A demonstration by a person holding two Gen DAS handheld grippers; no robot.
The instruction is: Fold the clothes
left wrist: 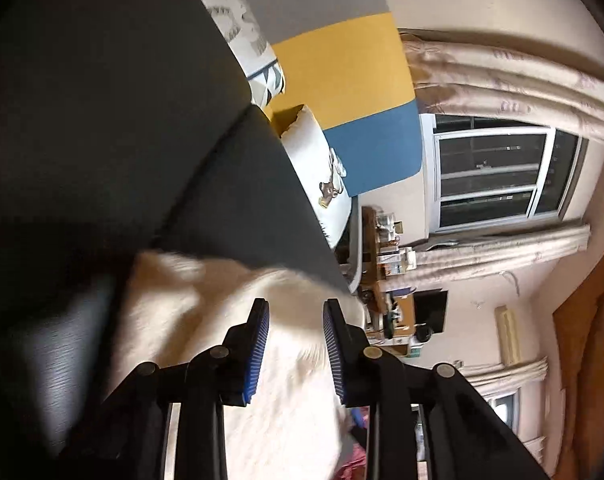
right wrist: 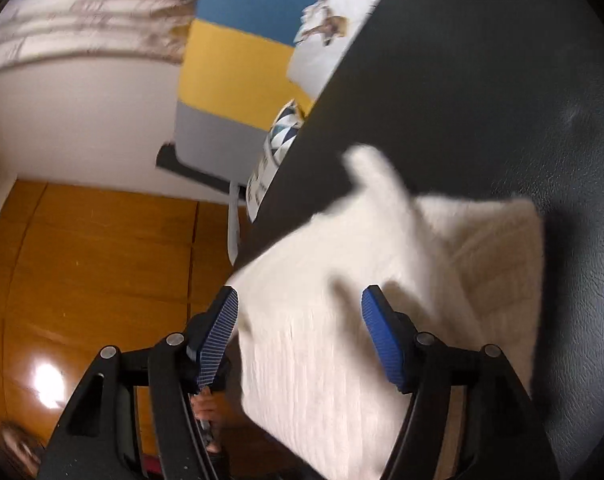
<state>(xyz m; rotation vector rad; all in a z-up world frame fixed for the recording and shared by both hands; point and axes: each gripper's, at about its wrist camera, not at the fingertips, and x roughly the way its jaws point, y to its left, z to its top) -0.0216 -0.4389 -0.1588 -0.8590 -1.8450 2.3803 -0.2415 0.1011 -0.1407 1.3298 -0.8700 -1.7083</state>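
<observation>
Cream garment on a black surface.
My left gripper (left wrist: 296,308) and right gripper (right wrist: 300,296) hover over the cream garment (right wrist: 341,280), jaws apart, gripping nothing.

Your left wrist camera looks forward along its fingers (left wrist: 258,344), rolled sideways, close over the white cloth (left wrist: 230,320) on the dark couch (left wrist: 142,120), with the window (left wrist: 497,176) beyond. Your right wrist camera also looks along its fingers (right wrist: 381,336), rolled the other way, near the cloth (right wrist: 341,320), the floor (right wrist: 102,260) at left. Both views share the cloth, the couch (right wrist: 481,80) and the striped wall (left wrist: 341,60).
</observation>
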